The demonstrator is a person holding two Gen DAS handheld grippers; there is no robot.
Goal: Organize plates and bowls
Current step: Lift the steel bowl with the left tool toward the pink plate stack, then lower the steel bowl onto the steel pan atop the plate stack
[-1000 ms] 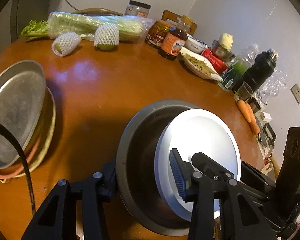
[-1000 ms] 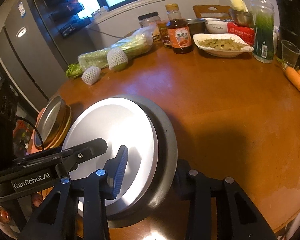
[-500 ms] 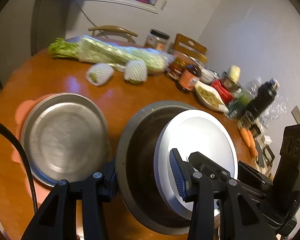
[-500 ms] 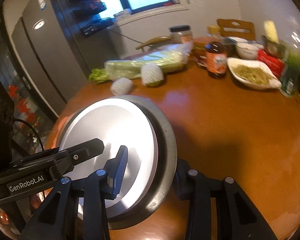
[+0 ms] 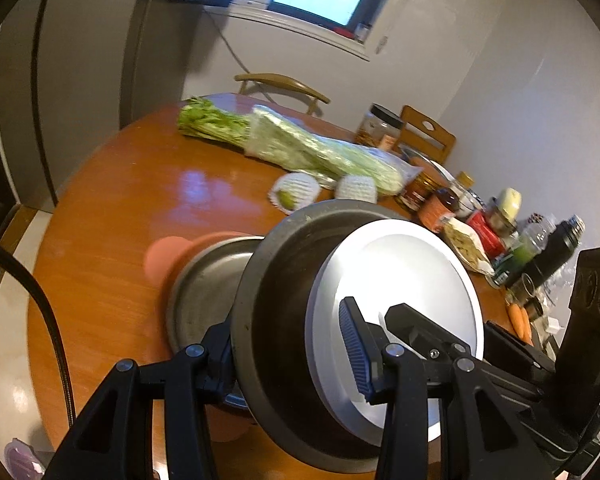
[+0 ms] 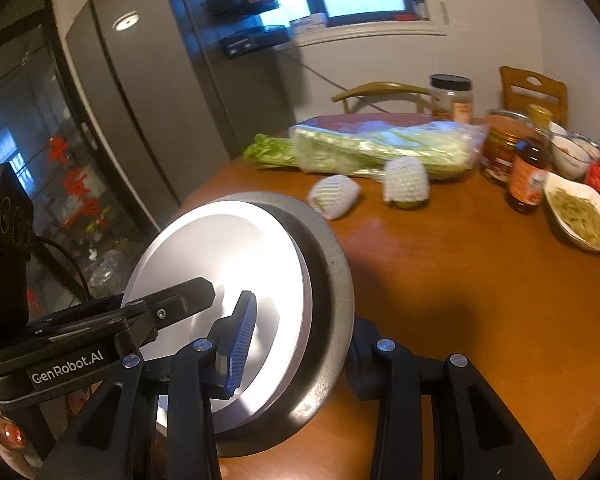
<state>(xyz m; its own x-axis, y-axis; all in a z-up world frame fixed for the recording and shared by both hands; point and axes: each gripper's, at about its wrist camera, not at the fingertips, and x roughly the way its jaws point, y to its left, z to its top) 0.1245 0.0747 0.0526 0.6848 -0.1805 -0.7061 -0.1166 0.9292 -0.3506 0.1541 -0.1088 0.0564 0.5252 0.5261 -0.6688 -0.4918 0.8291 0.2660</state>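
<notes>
Metal bowl (image 5: 284,320) with white plate (image 5: 404,280) held tilted on edge

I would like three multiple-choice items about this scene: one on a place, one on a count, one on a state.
1. Where is the white round plate?
A. inside the grey metal basin
B. under the celery
C. on a chair

2. How many foam-netted fruits lie on the wooden table?
A. one
B. two
C. four

3. How do the left gripper and right gripper stand?
A. both empty
B. only one grips
C. both clamp the basin's rim

Answers: 1 A, plate sits within the basin; 2 B, two netted fruits beside the celery; 3 C, each gripper's fingers straddle the rim.
</notes>
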